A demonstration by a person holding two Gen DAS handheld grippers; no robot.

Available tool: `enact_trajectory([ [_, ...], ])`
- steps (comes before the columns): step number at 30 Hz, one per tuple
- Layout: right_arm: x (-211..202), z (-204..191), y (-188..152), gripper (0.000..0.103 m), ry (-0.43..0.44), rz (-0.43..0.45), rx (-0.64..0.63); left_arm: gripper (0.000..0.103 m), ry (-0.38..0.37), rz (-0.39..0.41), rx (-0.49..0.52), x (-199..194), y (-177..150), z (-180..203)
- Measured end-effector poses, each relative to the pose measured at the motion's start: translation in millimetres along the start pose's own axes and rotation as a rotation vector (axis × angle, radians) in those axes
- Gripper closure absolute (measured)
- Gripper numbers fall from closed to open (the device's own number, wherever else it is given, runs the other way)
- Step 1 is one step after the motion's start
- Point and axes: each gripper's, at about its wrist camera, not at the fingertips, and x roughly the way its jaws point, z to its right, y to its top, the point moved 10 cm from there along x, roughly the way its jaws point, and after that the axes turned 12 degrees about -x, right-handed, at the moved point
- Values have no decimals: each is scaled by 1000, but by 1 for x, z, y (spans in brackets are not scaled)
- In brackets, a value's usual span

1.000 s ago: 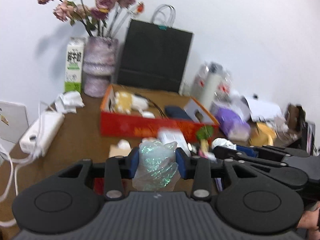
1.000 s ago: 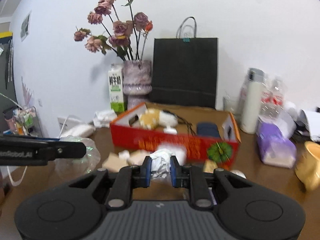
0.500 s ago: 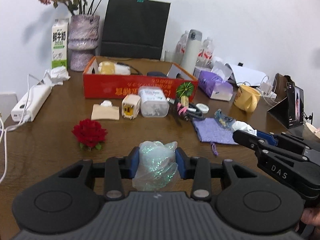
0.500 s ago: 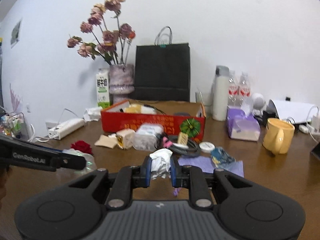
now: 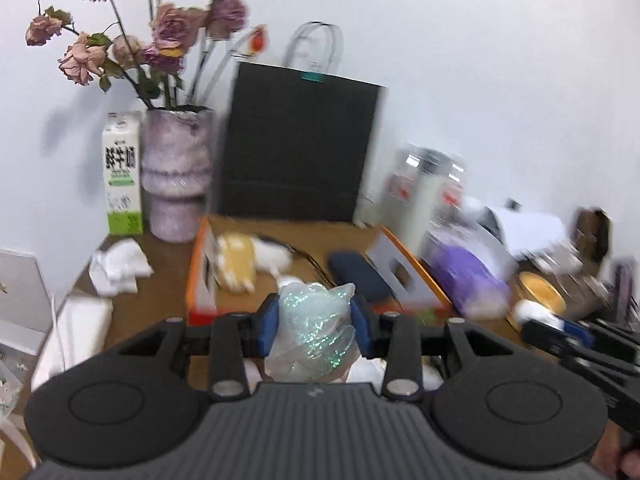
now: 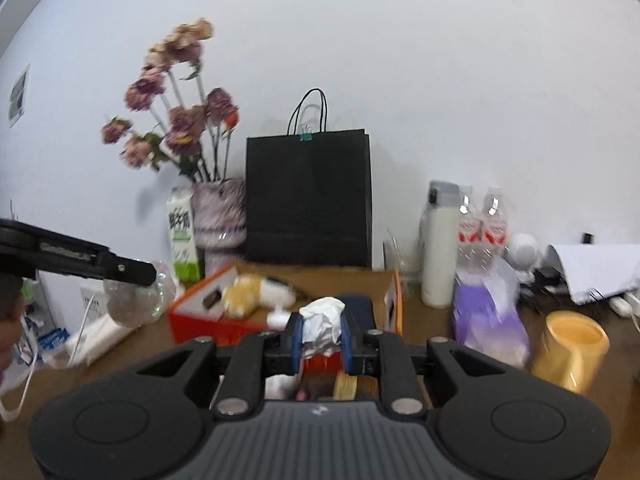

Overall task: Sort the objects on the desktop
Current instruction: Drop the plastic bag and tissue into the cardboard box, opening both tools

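Desk inventory, counted from my two wrist cameras.

I count two claws, the left claw [image 5: 314, 320] and the right claw [image 6: 322, 336]; one crumpled clear plastic wad [image 5: 312, 336]; one crumpled white paper ball [image 6: 322, 320]; one red cardboard box [image 6: 200, 320]; one black paper bag [image 6: 308, 196]; one vase [image 6: 220, 216] of dried roses; one milk carton [image 6: 182, 236]; one white flask [image 6: 438, 244]; two water bottles [image 6: 482, 220]; one purple tissue pack [image 6: 488, 316]; one yellow mug [image 6: 572, 348]. Smaller items are too blurred to tally.
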Motion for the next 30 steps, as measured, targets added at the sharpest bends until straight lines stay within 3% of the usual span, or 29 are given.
enact_trajectory([
  [3, 57, 18, 29, 85, 51, -37, 30, 64, 54, -57, 7, 67, 36, -13],
  [6, 130, 42, 41, 85, 50, -100, 49, 64, 121, -105, 9, 128, 51, -31],
  [8, 180, 55, 39, 85, 52, -173, 81, 64, 121, -141, -19, 165, 54, -41],
  [10, 224, 63, 37, 85, 2, -226, 31, 63, 111, -185, -42, 197, 52, -46],
  [13, 283, 73, 23, 82, -36, -295, 2, 56, 137, -193, -54, 228, 49, -52],
  [15, 315, 79, 7, 77, -42, -369, 25, 37, 128, -188, -42, 237, 50, -53],
  [16, 327, 82, 0, 73, -53, -398, 33, 36, 126, -188, -41, 240, 51, -53],
  [18, 339, 84, -7, 45, -91, -430, 11, 36, 123, -181, -38, 240, 54, -51],
  [20, 338, 80, -4, 34, -82, -401, -4, 35, 129, -172, -17, 235, 57, -48],
  [25, 306, 67, 18, 32, -59, -335, 4, 26, 195, -127, -50, 196, 56, -44],
  [30, 237, 36, 20, 23, 30, -299, -1, 17, 168, -97, -104, 139, 24, -26],
])
